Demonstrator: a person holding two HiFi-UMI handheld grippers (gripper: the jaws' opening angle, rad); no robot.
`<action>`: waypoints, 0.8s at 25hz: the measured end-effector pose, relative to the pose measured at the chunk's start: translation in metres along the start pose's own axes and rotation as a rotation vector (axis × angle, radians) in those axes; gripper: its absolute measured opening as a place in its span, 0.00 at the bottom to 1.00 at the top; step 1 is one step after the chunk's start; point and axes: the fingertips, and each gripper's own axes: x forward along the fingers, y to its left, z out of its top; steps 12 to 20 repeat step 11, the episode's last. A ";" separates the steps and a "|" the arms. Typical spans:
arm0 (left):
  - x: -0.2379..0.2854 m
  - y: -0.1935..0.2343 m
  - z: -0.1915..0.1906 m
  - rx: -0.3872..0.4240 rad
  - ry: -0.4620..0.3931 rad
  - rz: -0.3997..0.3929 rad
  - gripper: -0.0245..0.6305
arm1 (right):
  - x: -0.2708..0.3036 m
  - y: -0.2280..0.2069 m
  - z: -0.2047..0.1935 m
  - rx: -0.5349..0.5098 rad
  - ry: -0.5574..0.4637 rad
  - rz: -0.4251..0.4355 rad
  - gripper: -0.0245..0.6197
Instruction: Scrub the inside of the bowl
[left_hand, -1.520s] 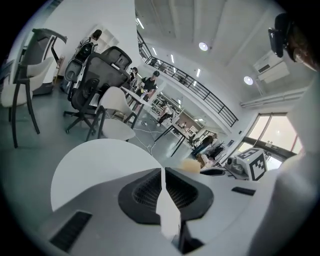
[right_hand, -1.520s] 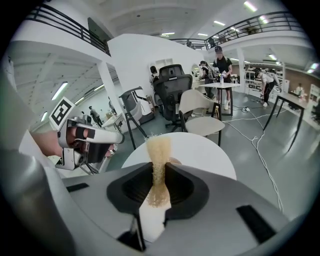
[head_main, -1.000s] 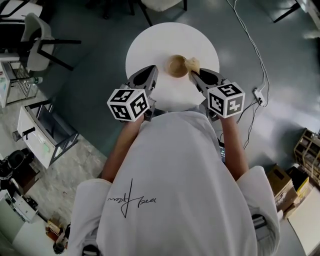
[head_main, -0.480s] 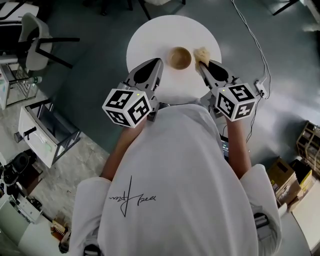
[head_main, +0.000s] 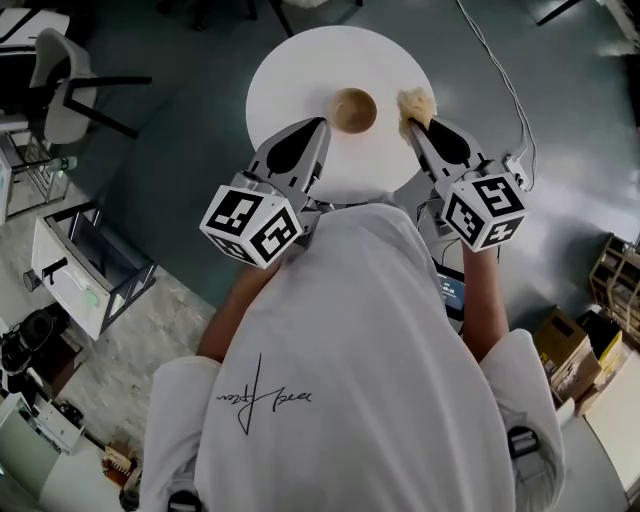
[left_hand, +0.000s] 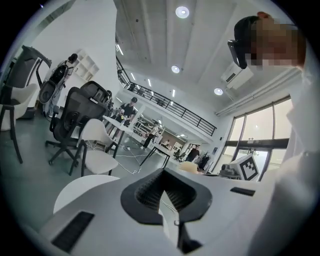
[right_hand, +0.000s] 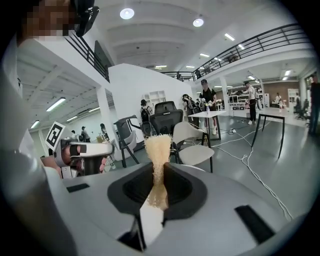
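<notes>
A small wooden bowl (head_main: 354, 110) stands upright near the middle of the round white table (head_main: 290, 75). My right gripper (head_main: 411, 126) is shut on a tan fibrous scrubber (head_main: 417, 103), held in the air to the right of the bowl and apart from it. In the right gripper view the scrubber (right_hand: 158, 150) sticks up from between the closed jaws (right_hand: 157, 187). My left gripper (head_main: 319, 125) hovers left of the bowl, and its jaws (left_hand: 165, 194) are shut with nothing between them.
A white chair (head_main: 70, 85) and a metal cart (head_main: 85, 265) stand to the left. A cable and power strip (head_main: 516, 170) lie on the floor to the right, with cardboard boxes (head_main: 575, 360) beyond. Office chairs (left_hand: 75, 120) and desks fill the room behind.
Both grippers have risen. The scrubber has moved from the bowl's right rim to the right, away from the bowl. The bowl has stayed in place.
</notes>
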 end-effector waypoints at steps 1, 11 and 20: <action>0.000 -0.002 -0.002 -0.001 0.006 -0.012 0.04 | -0.002 -0.001 0.001 -0.004 -0.009 -0.003 0.16; -0.009 -0.003 -0.005 0.012 -0.002 -0.038 0.04 | -0.006 0.038 0.011 -0.106 -0.081 0.097 0.15; -0.009 -0.003 -0.005 0.012 -0.002 -0.038 0.04 | -0.006 0.038 0.011 -0.106 -0.081 0.097 0.15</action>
